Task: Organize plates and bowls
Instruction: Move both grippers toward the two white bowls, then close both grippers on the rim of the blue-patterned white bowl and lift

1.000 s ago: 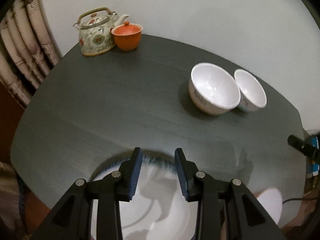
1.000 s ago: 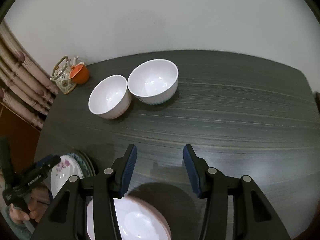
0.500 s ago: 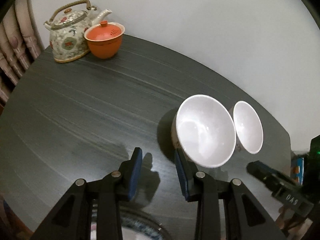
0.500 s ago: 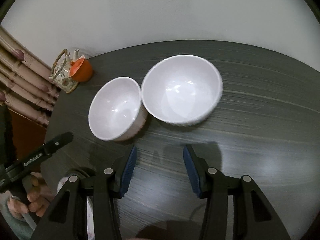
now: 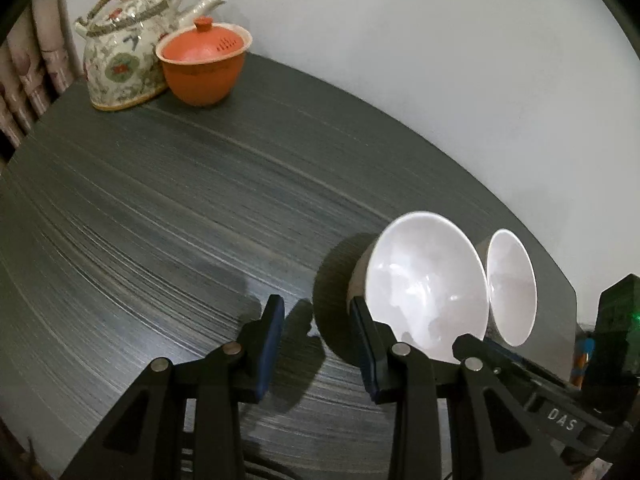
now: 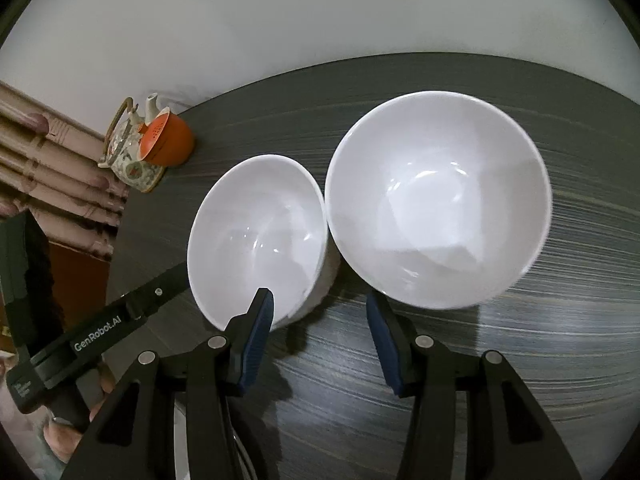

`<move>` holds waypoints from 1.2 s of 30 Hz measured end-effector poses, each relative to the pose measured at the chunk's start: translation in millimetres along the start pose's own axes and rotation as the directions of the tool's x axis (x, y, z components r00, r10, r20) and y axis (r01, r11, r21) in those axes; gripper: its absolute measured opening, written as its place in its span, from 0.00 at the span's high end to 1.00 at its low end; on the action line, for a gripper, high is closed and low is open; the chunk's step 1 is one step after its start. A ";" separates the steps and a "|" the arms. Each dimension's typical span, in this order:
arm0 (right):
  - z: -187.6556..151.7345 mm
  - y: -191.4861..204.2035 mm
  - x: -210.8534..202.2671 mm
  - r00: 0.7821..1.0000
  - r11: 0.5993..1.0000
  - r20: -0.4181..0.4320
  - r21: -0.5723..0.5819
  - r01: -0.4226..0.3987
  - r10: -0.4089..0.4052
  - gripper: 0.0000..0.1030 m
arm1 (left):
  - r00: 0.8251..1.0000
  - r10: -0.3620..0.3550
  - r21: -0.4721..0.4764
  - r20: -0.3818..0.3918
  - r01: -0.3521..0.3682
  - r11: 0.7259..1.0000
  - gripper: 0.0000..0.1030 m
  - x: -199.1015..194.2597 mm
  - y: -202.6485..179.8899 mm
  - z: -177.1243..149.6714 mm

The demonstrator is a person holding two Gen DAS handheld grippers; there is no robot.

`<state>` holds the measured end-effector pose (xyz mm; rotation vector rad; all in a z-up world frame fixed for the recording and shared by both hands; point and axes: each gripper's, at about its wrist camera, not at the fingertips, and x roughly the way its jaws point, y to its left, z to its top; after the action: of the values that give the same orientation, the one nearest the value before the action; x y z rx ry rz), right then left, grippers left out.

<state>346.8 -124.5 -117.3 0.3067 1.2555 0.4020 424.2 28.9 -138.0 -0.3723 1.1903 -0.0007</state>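
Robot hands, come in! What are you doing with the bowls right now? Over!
Left gripper and right gripper open, empty. Two white bowls side by side: smaller bowl, bigger bowl. Nothing in the way.

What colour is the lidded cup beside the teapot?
Orange lidded cup; clearest in the left wrist view.

Dim indoor light, strong fisheye warp, slight motion blur

Both views bend hard at the edges, with black corners ringing the circular frame. The dark grey wood-grain table (image 5: pixel 168 200) streaks softly in the left wrist view. The larger white glossy bowl (image 6: pixel 438 200) carries small glints and a smeared right rim; the smaller white bowl (image 6: pixel 256 236) glints too. Hard shadows fall on the tabletop beside the bowls and under the black gripper fingers (image 5: pixel 272 332). The pale wall (image 6: pixel 320 12) is evenly lit.
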 end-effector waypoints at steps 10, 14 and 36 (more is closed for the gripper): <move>5.3 1.4 13.6 1.000 1.000 -0.002 0.011 -0.003 0.003 0.55 | 0.997 -0.069 0.027 0.041 0.068 0.997 0.67 1.1 -7.4 7.4; 5.7 -2.3 18.1 1.000 1.000 -0.009 0.022 -0.006 0.006 0.56 | 0.999 -0.042 0.036 -0.028 0.043 0.998 0.67 23.5 -15.3 4.3; -0.1 -1.3 28.1 1.000 1.000 0.001 0.021 0.002 -0.002 0.75 | 0.992 -0.079 0.036 -0.095 0.082 0.996 0.82 52.0 -23.3 -14.0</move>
<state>354.0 -112.8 -141.9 0.3233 1.2596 0.3867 435.8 -7.1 -182.9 -0.3883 1.2651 -0.1130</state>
